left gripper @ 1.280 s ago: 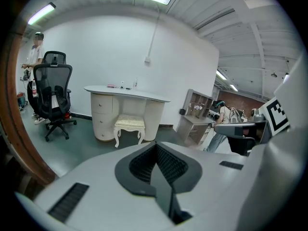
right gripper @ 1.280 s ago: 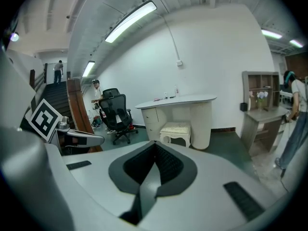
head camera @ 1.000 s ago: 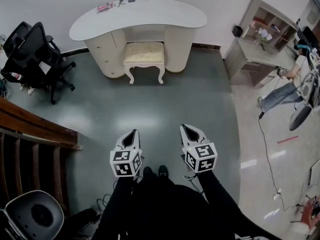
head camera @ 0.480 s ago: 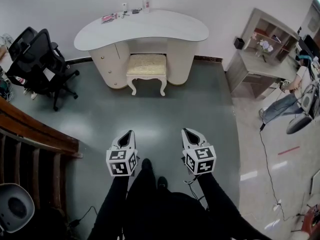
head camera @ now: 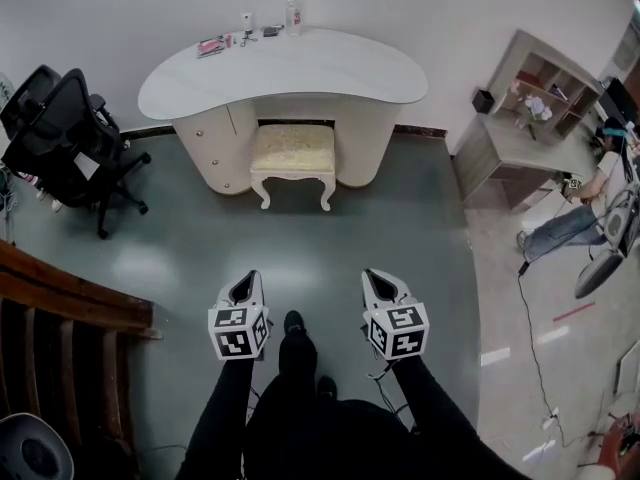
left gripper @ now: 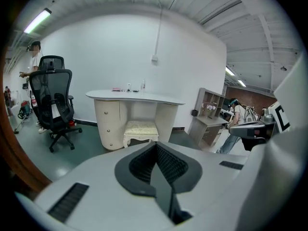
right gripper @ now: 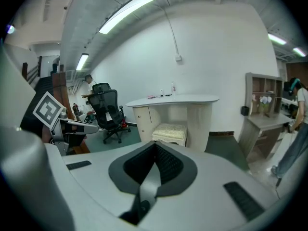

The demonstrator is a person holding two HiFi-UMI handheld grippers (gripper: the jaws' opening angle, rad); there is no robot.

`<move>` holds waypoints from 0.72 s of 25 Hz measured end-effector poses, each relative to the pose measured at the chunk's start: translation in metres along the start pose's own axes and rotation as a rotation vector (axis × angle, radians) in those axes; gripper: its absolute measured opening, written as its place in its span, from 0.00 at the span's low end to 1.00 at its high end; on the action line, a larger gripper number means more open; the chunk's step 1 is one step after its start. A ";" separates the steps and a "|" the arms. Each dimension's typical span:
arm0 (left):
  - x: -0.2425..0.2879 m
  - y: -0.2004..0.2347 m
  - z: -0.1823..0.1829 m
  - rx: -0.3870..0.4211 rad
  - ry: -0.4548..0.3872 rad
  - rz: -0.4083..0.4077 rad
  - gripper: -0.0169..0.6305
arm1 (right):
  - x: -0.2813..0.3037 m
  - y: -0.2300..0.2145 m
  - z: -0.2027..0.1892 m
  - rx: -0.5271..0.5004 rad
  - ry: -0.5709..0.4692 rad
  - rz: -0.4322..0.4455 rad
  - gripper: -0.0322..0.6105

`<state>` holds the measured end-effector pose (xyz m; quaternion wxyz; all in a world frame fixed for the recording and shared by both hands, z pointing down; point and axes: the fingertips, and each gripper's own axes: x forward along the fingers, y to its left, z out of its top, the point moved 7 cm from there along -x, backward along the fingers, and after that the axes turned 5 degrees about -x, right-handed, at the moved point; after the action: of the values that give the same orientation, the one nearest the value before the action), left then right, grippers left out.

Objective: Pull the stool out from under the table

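Both tools are clenched with nothing in them. The left tool (head camera: 243, 286) has its two dark ribbed pads pressed flat together in the left gripper view, with no gap. The right tool (head camera: 379, 283) looks the same in the right gripper view. In the head view they sit side by side, held out in front of the person over the green floor (head camera: 330, 223), each one angled a bit downward. A dark shoe (head camera: 293, 322) pokes out between them.

Both tools point at the stool (head camera: 292, 150), which is well apart from them across open floor, so neither is touching it. The stool has a cream cushion and curvy white legs. It stands on the floor with its back half tucked under the front edge of the surface (head camera: 300, 68), in the knee gap between the drawer unit (head camera: 212, 143) on the left and a rounded pedestal (head camera: 372, 138) on the right. Its front legs stick out past that edge.

The surface is a white kidney-shaped top against the wall. A clear bottle (head camera: 293, 13) and some small bits stand along its back edge, and a pink thing (head camera: 210, 45) lies near the back left corner.

Left of it is a black office chair (head camera: 62, 128). A wooden railing (head camera: 70, 288) runs along the near left. On the right are a grey shelf unit (head camera: 545, 63) and a seated person (head camera: 585, 193).
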<state>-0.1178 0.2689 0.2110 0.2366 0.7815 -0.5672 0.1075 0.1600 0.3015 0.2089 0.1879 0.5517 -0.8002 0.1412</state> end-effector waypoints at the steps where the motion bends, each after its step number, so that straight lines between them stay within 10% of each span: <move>1: 0.011 0.008 0.004 -0.008 0.006 0.002 0.04 | 0.012 -0.002 0.004 -0.002 0.008 0.001 0.05; 12: 0.126 0.091 0.057 -0.053 0.076 -0.006 0.05 | 0.150 -0.031 0.050 0.027 0.080 -0.057 0.06; 18: 0.187 0.119 0.072 -0.049 0.113 0.019 0.23 | 0.208 -0.056 0.060 0.077 0.111 -0.033 0.20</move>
<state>-0.1745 0.0483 0.2598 0.2861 0.7627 -0.5629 0.1400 0.1371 0.0827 0.2515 0.2130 0.5631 -0.7732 0.1991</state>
